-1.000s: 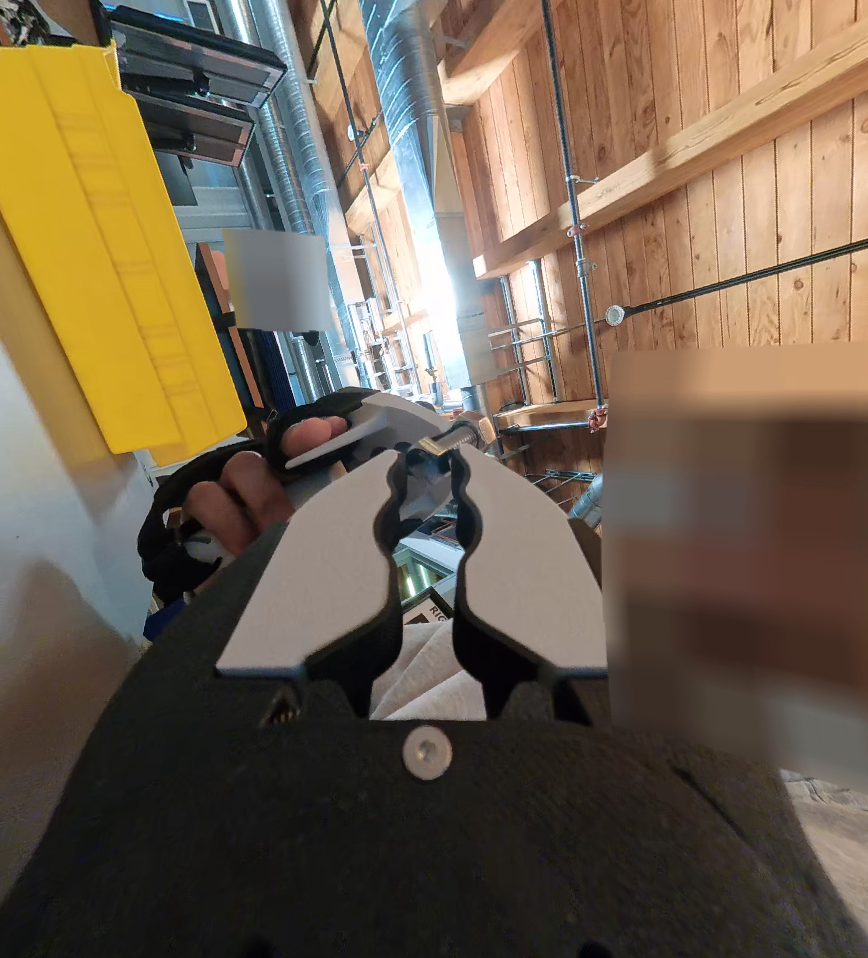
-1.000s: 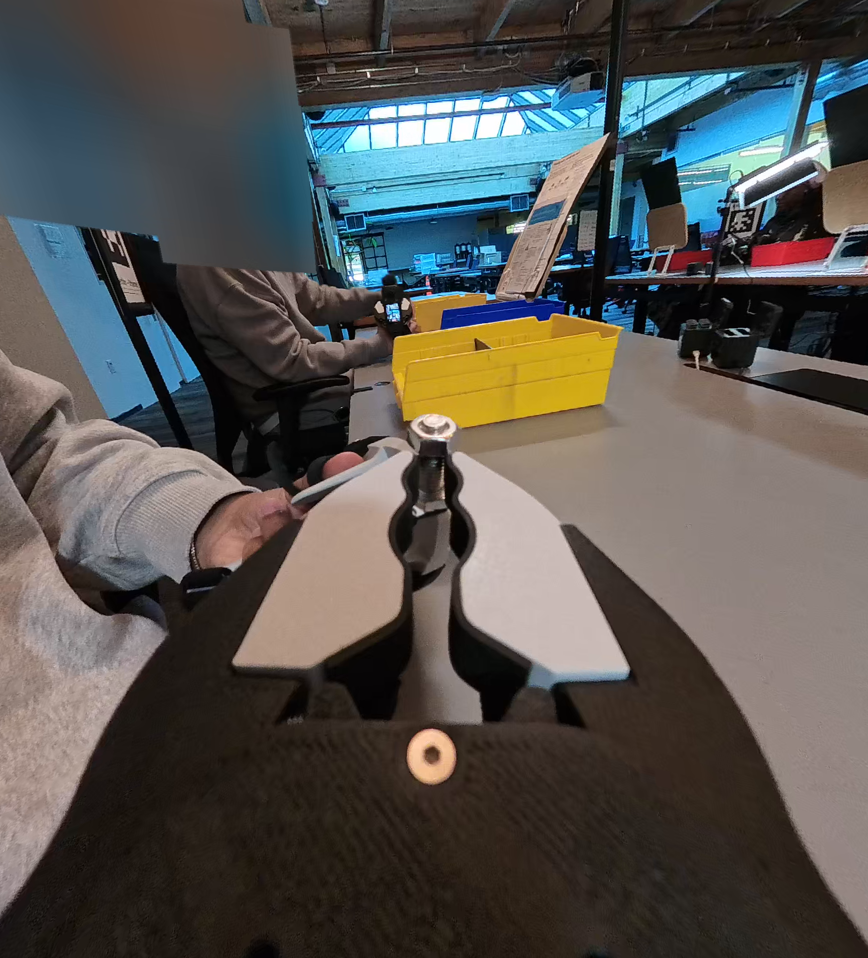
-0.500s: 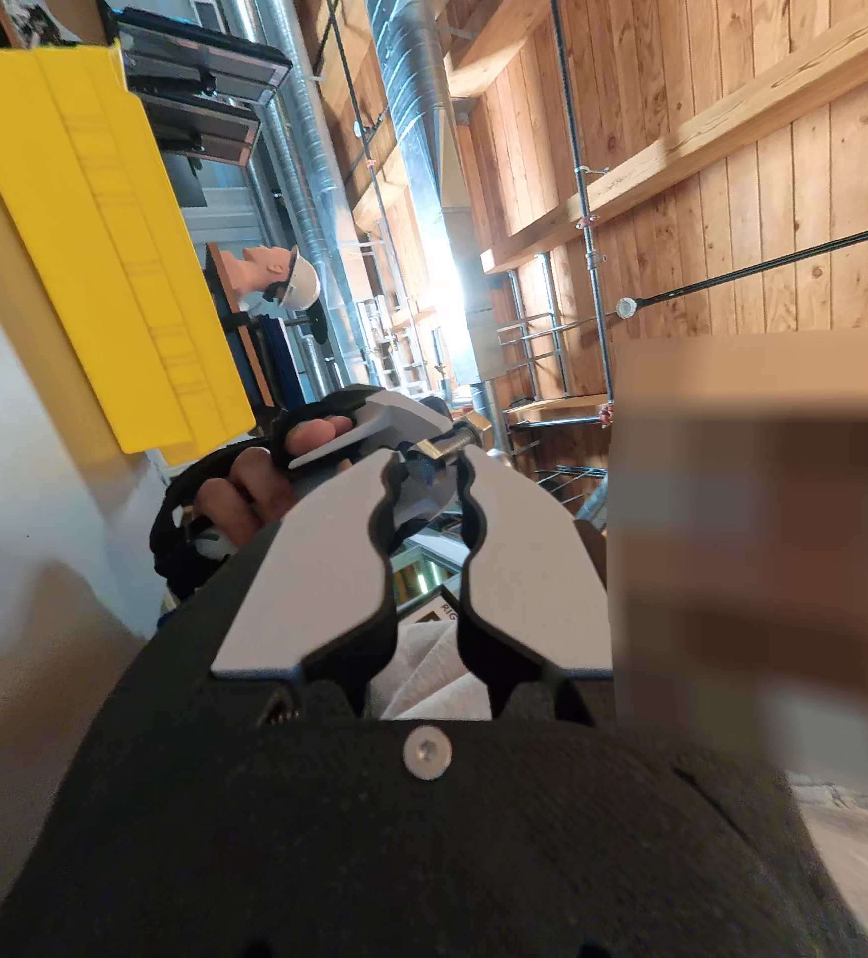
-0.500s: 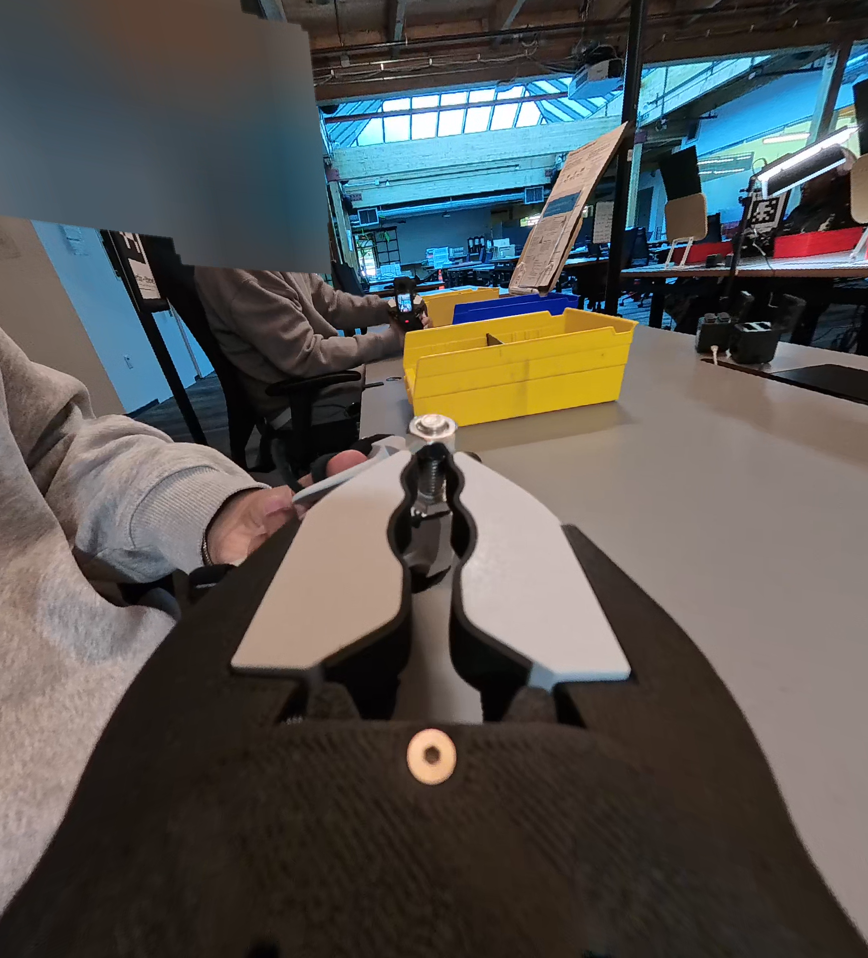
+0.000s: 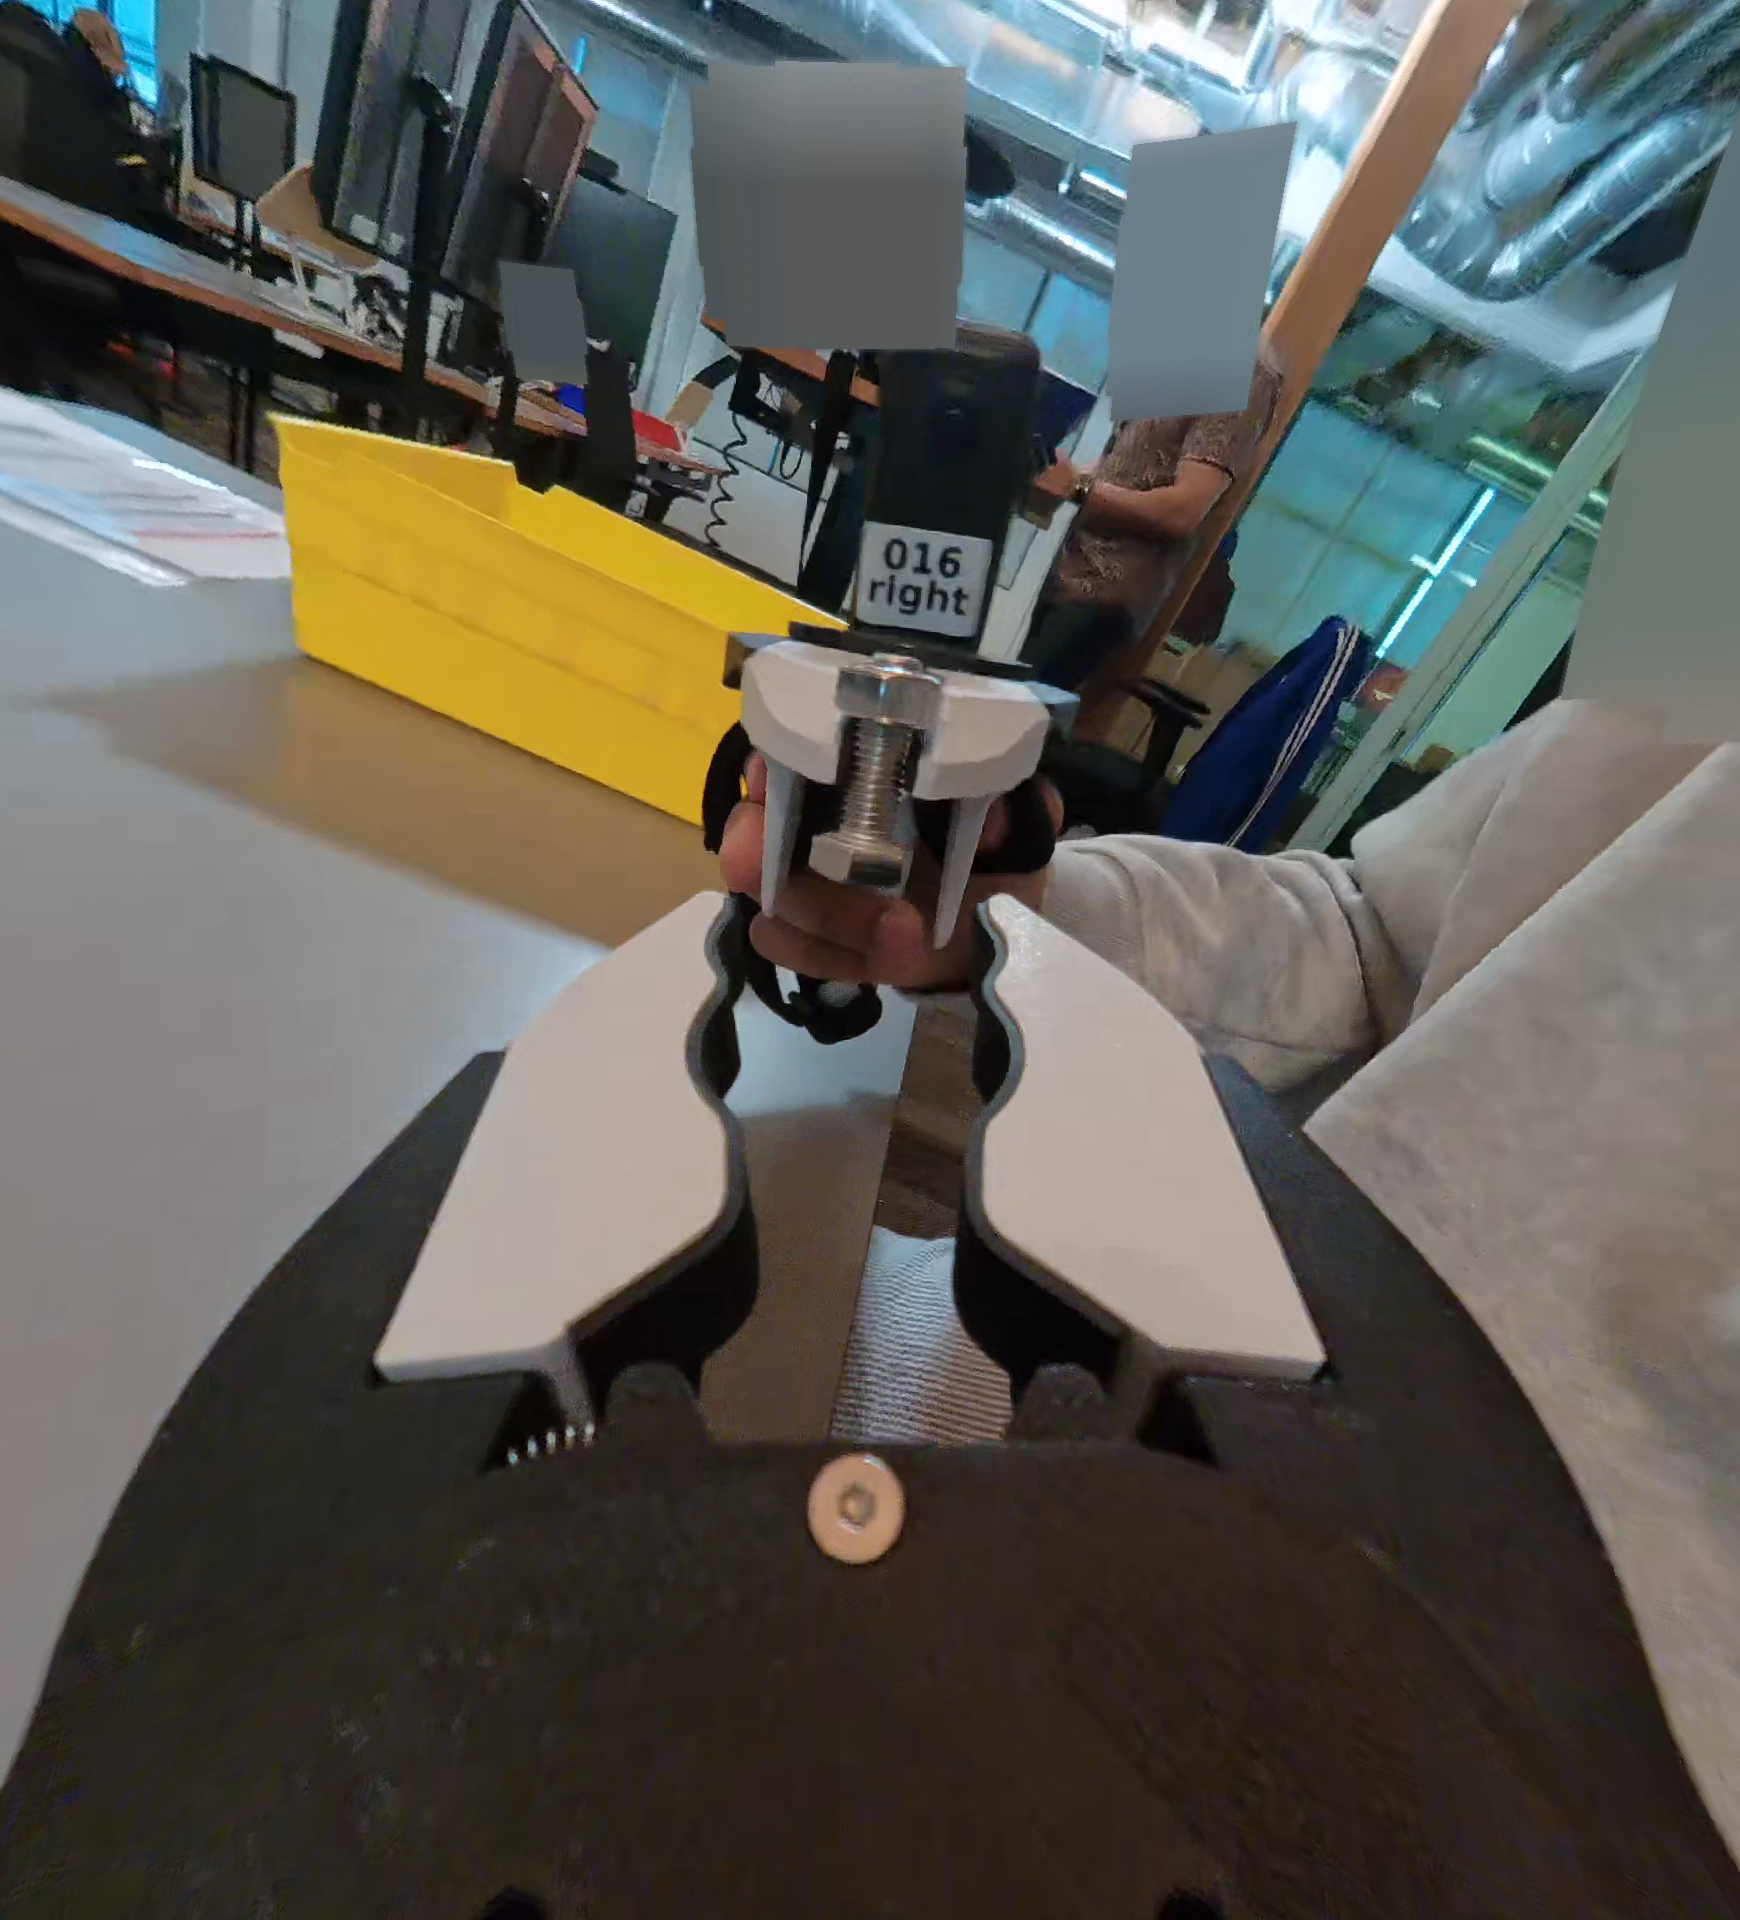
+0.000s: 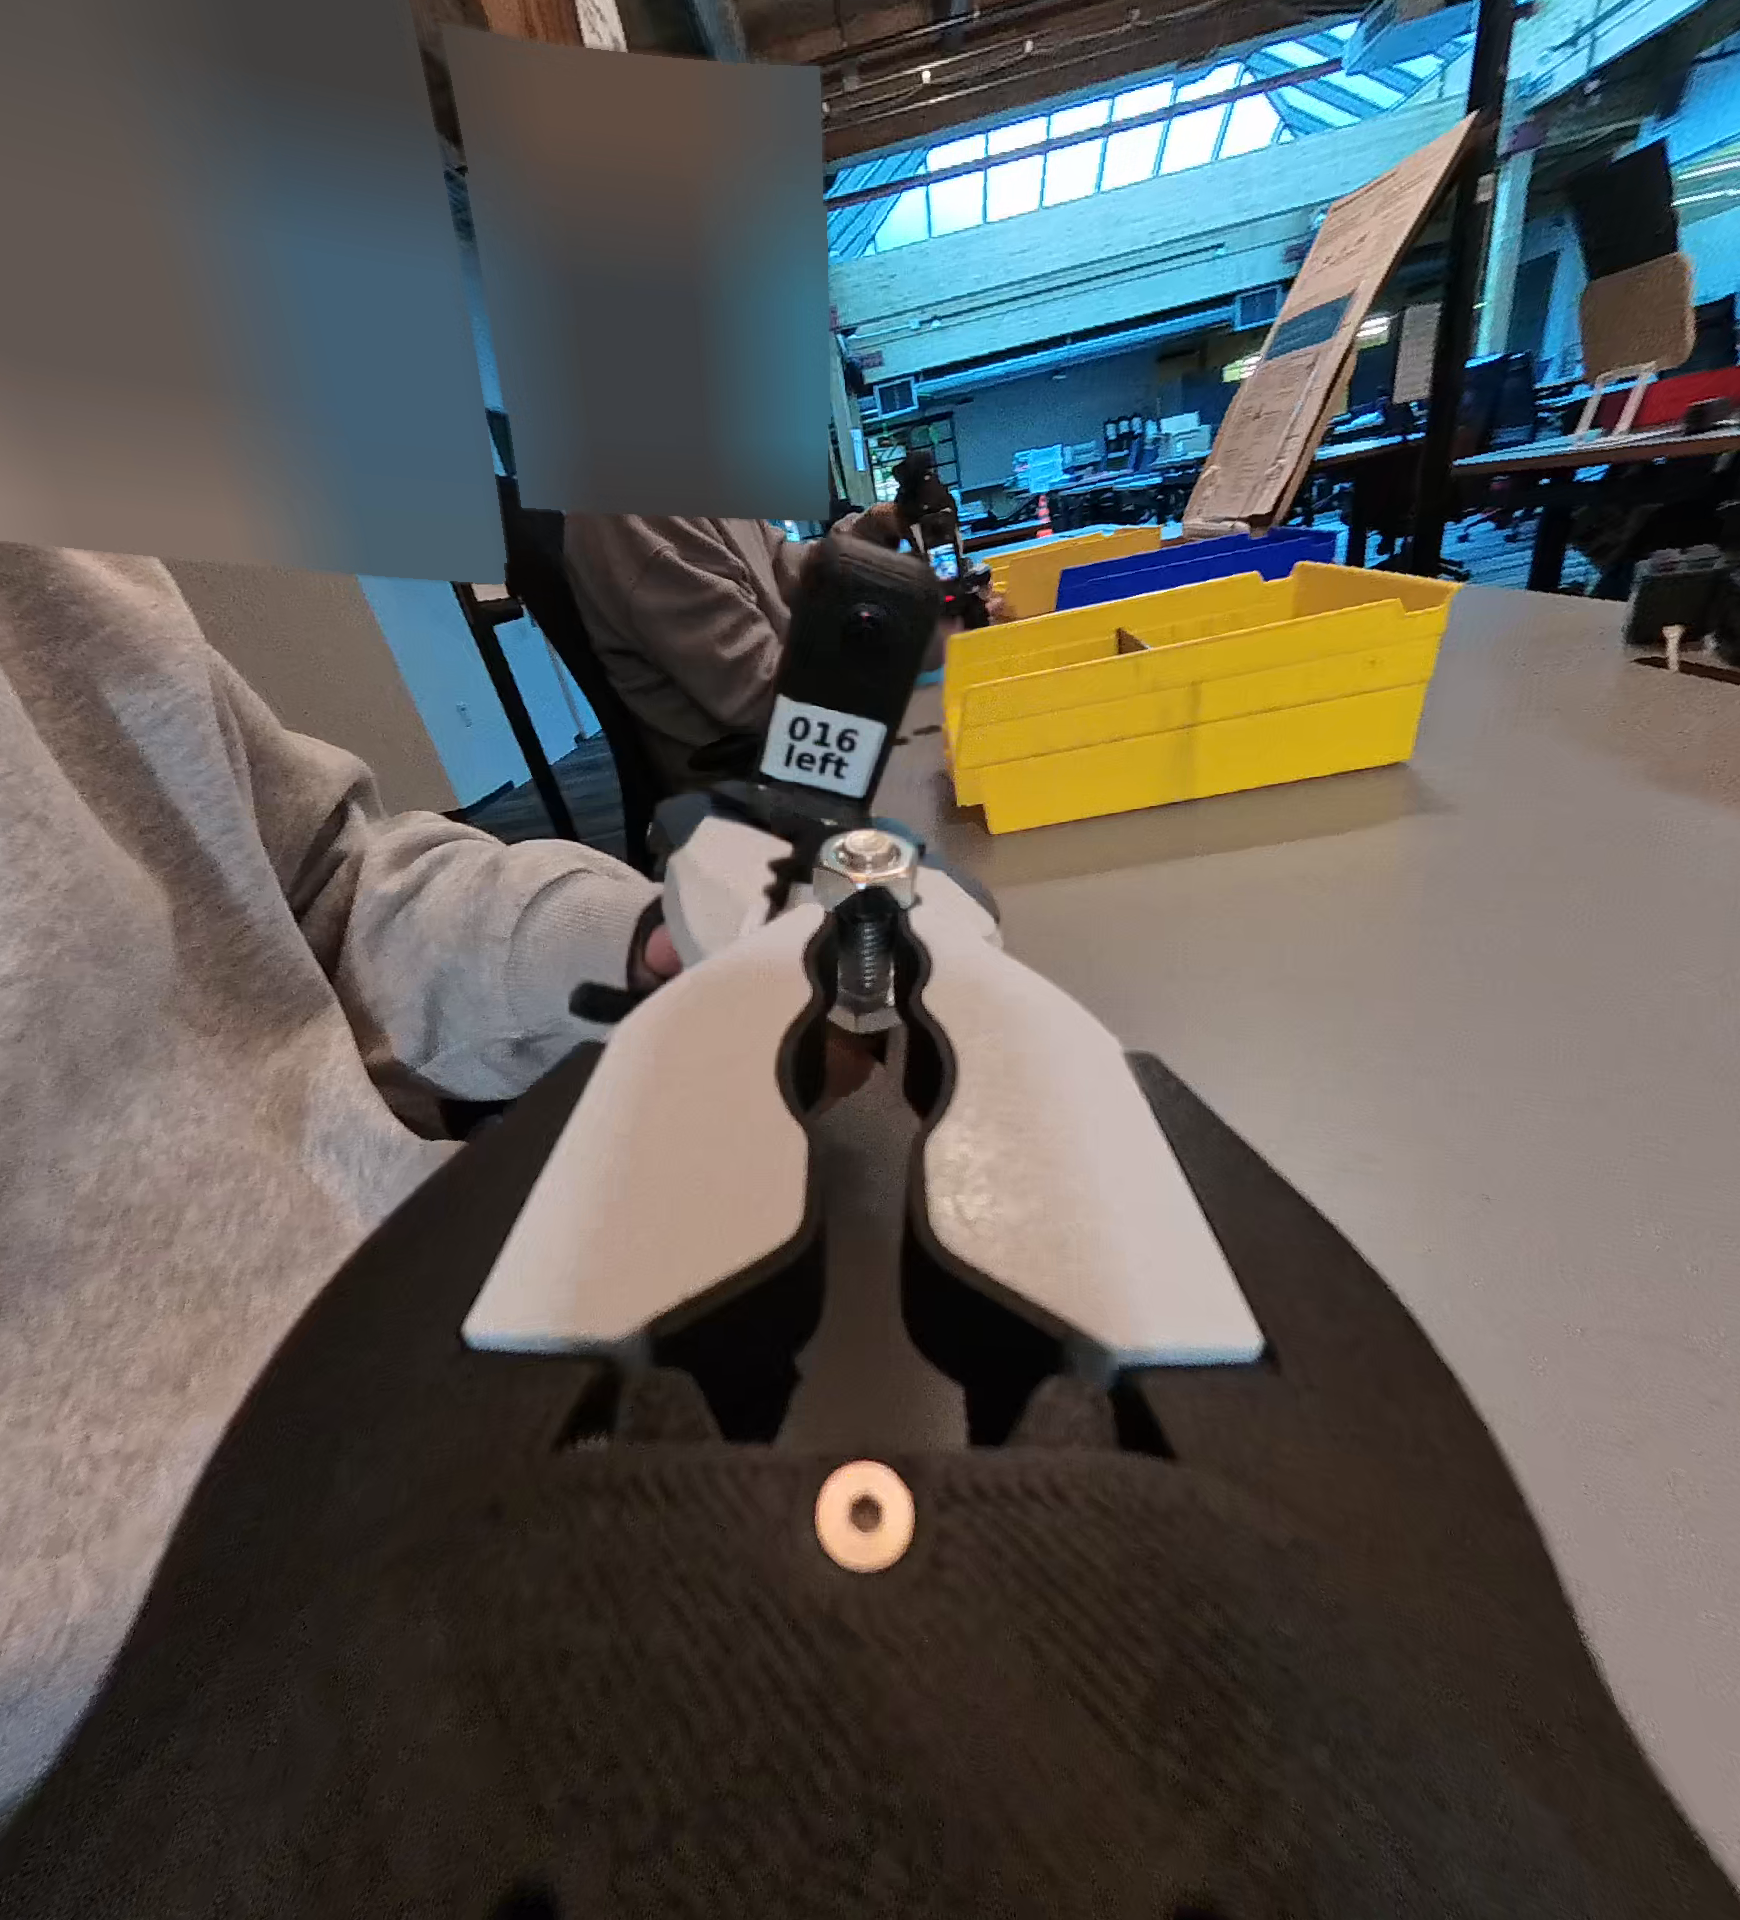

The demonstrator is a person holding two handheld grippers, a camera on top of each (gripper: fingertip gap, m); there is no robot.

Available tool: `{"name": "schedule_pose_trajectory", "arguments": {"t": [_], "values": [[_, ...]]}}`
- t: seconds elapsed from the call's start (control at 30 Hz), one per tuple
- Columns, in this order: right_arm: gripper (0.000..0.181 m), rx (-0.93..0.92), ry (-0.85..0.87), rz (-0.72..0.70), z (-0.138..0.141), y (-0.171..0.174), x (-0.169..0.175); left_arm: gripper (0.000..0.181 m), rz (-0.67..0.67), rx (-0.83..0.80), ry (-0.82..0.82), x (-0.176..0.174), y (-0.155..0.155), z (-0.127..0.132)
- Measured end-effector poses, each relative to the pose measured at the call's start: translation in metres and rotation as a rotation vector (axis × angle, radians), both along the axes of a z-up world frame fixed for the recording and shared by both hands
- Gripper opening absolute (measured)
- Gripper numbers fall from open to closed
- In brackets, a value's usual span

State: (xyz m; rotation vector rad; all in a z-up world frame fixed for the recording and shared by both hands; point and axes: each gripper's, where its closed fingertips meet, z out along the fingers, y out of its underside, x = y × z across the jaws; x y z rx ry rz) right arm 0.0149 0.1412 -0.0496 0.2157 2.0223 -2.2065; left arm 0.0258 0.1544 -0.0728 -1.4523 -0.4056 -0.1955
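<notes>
Steel bolt [image 6: 864, 940] sits clamped in our right tool [image 6: 862, 971], near the yellow bin [image 6: 1193, 696]; our left tool [image 5: 850, 971], now swung level, gapes empty.

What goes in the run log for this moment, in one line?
right claw: shut on silver threaded steel bolt with nut | left claw: open, empty | yellow plastic bin on grey table
</notes>
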Motion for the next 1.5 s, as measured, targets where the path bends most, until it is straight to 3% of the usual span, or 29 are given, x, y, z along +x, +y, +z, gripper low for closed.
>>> {"name": "schedule_pose_trajectory", "arguments": {"t": [0.5, 0.7, 1.0, 1.5], "values": [[0.009, 0.022, -0.056, 0.176, -0.005, -0.004, 0.022, 0.026, -0.094, 0.003, 0.069, 0.021, 0.005, 0.002], [0.009, 0.029, -0.062, 0.2, -0.007, -0.005, 0.025, 0.017, -0.078, -0.012, 0.09, 0.019, 0.005, -0.001], [0.01, 0.016, -0.051, 0.182, -0.006, -0.006, 0.023, 0.017, -0.041, -0.02, 0.129, 0.016, 0.003, 0.0], [0.057, -0.103, 0.04, -0.035, 0.014, -0.008, 0.003, 0.017, 0.145, -0.028, 0.149, -0.012, -0.01, 0.0]]}}
